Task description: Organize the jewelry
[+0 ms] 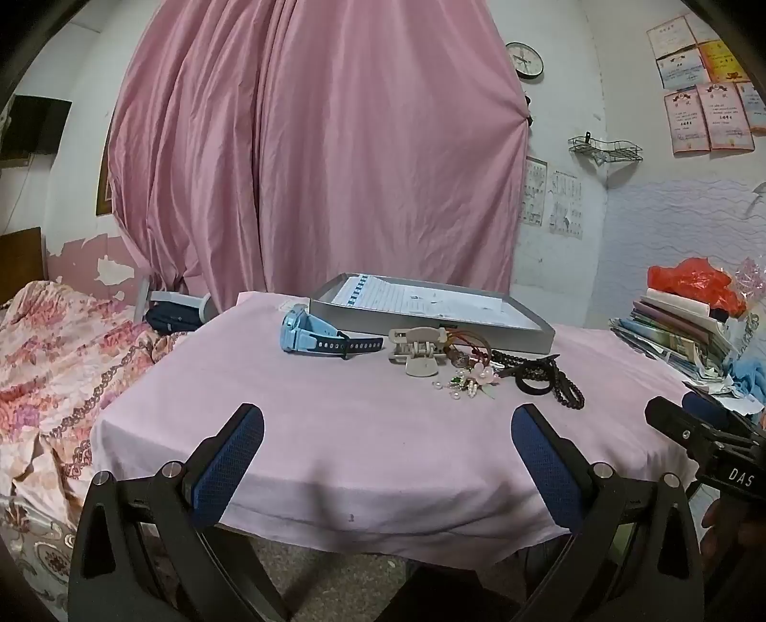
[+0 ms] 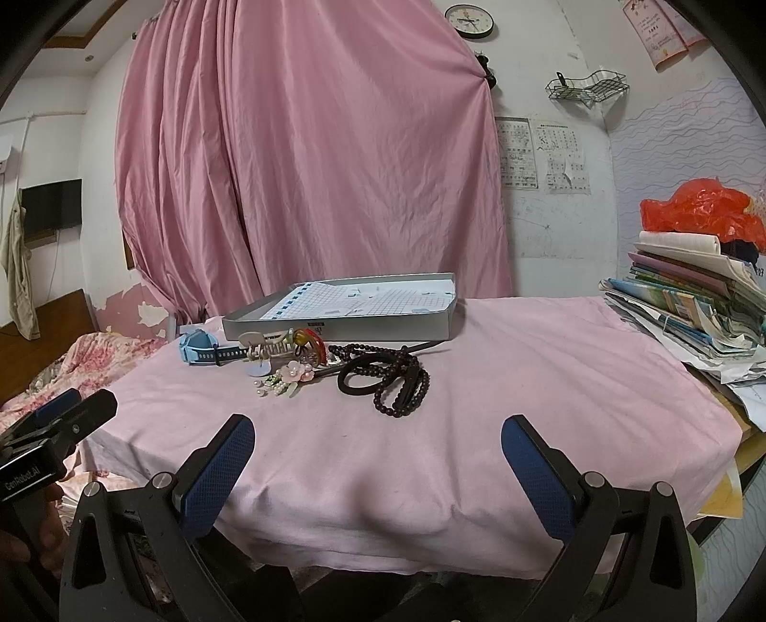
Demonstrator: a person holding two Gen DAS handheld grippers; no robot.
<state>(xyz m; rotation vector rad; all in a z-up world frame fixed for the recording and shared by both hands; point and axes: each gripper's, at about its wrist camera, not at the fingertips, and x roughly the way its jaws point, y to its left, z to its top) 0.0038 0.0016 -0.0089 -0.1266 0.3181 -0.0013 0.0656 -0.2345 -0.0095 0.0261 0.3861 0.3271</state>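
Your jewelry sits in a loose cluster mid-table, just in front of the tray (image 2: 344,325): 1 blue watch (image 1: 311,332) at the left end, apart from the rest; 1 beige claw clip (image 1: 415,351) next to it; 1 pink flower pin (image 2: 292,373) w/ pearls lying in front of the clip; a red-and-yellow cord piece (image 2: 311,342) behind the pin, exact shape hard to tell; 1 black hair tie (image 2: 364,378); 1 strand of dark beads (image 2: 402,392) looped over and around the tie, touching it. Clip, pin, cord, tie and beads overlap or touch; can't tell if more small bits hide in there.

The tray is grey, shallow, lined w/ grid paper, and nothing from the cluster is in it. It rests on the pink cloth (image 2: 526,363) that covers the table.

Your left gripper (image 1: 388,421) hangs at the near table edge, jaws spread wide, blue pads (image 1: 230,459) clear of the cloth, nothing between them. Your right gripper (image 2: 378,430) is the same: wide apart, empty, at the near edge, pointing toward the beads. Both are well short of the cluster. Each shows at the edge of the other's view, side by side.

Off to the right, 1 stack of books (image 2: 689,296) w/ a red bag (image 2: 704,210) on top. Behind, a pink curtain (image 2: 311,158) and 1 wall clock (image 2: 469,21). Left, a floral bedspread (image 1: 52,363).
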